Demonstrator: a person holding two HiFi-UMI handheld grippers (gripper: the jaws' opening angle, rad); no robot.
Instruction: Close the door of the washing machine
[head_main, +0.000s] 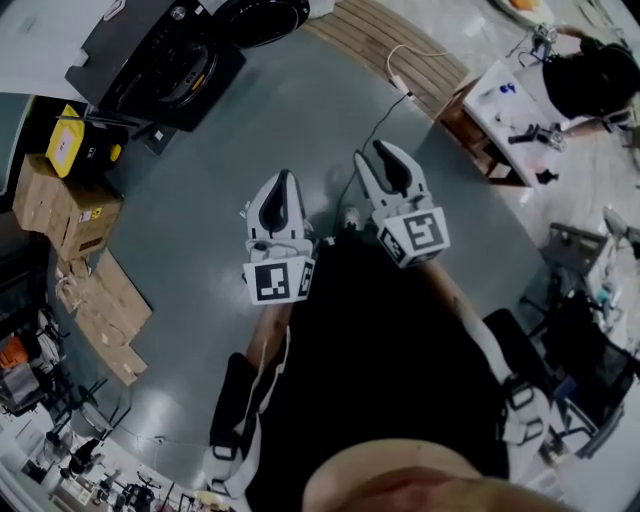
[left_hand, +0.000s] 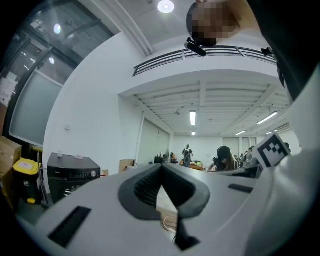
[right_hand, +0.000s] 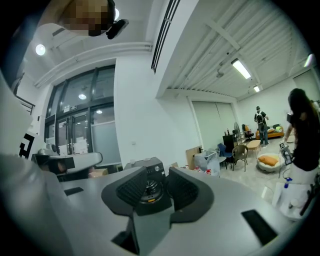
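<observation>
While washing machine (head_main: 150, 60) stands far left, door (head_main: 262, 20) seemingly swung open | left claw (head_main: 285, 176) pressed together, empty | right claw (head_main: 369, 150) parted, empty | step: approach, both well apart from machine | next: close in, push door shut

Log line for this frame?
black washing machine: round door open, untouched | left hand-held gripper: shut, empty | right hand-held gripper: open, empty

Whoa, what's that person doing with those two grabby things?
A person holds a gripper in each hand and stands some way from the black washing machine. Its round door looks swung open, so it is not closed yet. The left gripper is shut and empty. The right gripper is open and empty, pointing toward the machine. Nothing is touching the door.
</observation>
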